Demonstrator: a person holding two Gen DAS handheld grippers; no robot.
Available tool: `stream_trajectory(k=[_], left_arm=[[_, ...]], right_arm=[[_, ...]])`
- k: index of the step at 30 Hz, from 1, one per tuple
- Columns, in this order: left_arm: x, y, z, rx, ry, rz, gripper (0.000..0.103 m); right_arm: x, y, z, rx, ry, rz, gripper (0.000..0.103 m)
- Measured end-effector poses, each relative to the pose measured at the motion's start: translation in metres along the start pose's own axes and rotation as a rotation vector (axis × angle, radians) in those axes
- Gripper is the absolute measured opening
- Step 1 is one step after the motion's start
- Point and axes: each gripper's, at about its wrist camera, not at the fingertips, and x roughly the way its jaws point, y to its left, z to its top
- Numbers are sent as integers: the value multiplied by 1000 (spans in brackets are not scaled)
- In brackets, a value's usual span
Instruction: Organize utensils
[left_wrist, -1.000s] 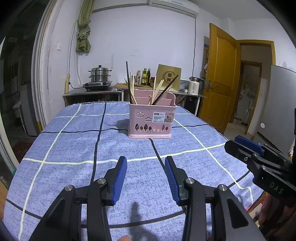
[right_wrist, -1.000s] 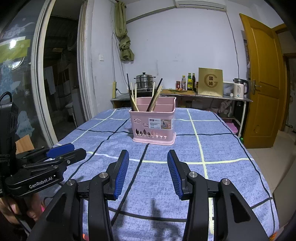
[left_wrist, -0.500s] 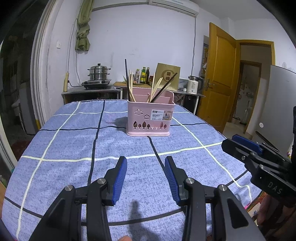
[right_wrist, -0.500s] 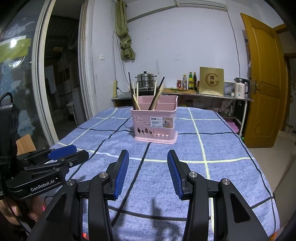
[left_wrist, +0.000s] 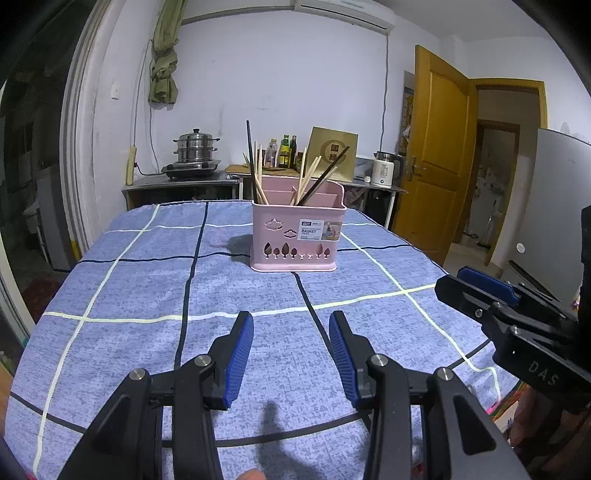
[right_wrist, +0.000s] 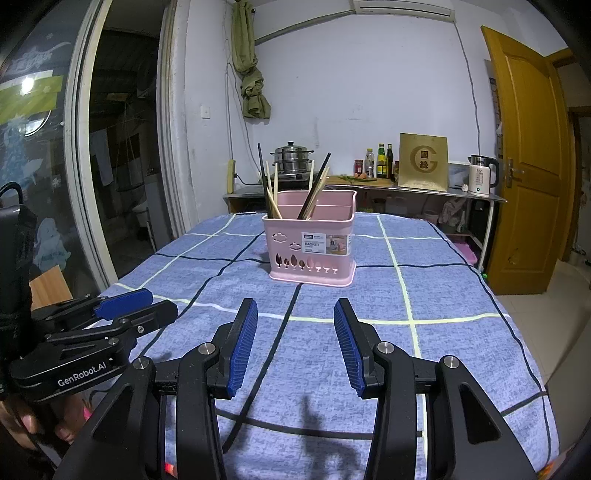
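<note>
A pink utensil basket (left_wrist: 297, 232) stands in the middle of the blue checked tablecloth (left_wrist: 147, 314); it also shows in the right wrist view (right_wrist: 312, 243). Several wooden and dark chopsticks (left_wrist: 258, 173) stand upright in its compartments, also seen in the right wrist view (right_wrist: 314, 184). My left gripper (left_wrist: 291, 332) is open and empty, low over the near part of the table. My right gripper (right_wrist: 294, 321) is open and empty, beside it to the right. Each gripper shows in the other's view, the right one (left_wrist: 476, 286) and the left one (right_wrist: 136, 306).
A counter (left_wrist: 184, 182) behind the table holds a steel steamer pot (left_wrist: 194, 149), bottles (left_wrist: 284, 151), a gold box (left_wrist: 332, 155) and a kettle (left_wrist: 386, 170). A yellow door (left_wrist: 436, 173) is at the right. A glass door (right_wrist: 37, 166) is at the left.
Both grippers have sunk slightly lower and edged a little toward the basket, so it sits higher and larger in view. Both stay open and empty.
</note>
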Motion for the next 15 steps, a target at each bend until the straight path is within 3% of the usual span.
stream_trajectory(k=[15], left_arm=[[-1,0,-2,8,12,-4,43]], right_arm=[[0,2,0,-2,0,0,44]])
